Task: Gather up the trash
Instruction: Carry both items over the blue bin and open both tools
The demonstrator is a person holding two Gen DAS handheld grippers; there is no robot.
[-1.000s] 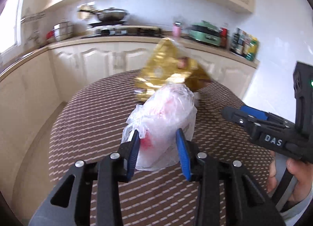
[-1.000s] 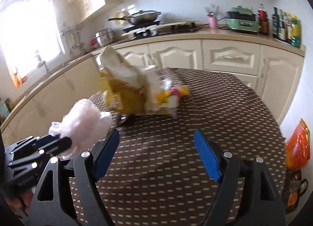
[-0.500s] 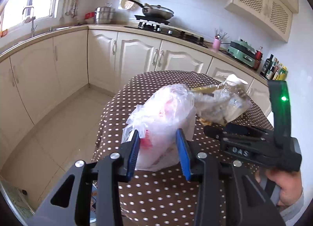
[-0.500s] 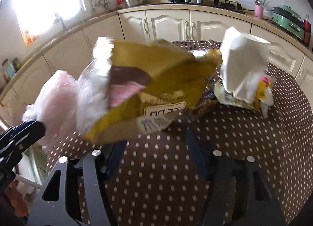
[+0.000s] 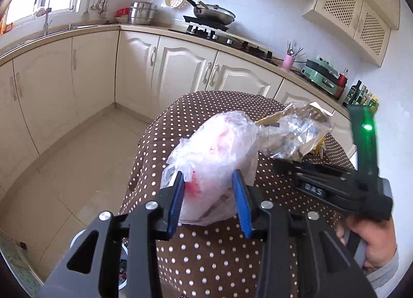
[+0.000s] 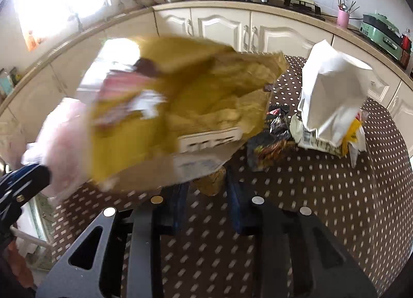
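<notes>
Tabletop (image 6: 322,194): round, in front of me, covered with a brown cloth with white dots that hangs over the rim.
White bag (image 6: 327,96): stands crumpled and upright on the far right part of my tabletop.
Yellow wrapper (image 6: 355,134): lies at the white bag's base, touching it.
Dark printed wrapper (image 6: 271,140): lies flat just left of the white bag.
Floor (image 5: 77,158): pale tiles beside the tabletop, below the cream cabinets.
</notes>
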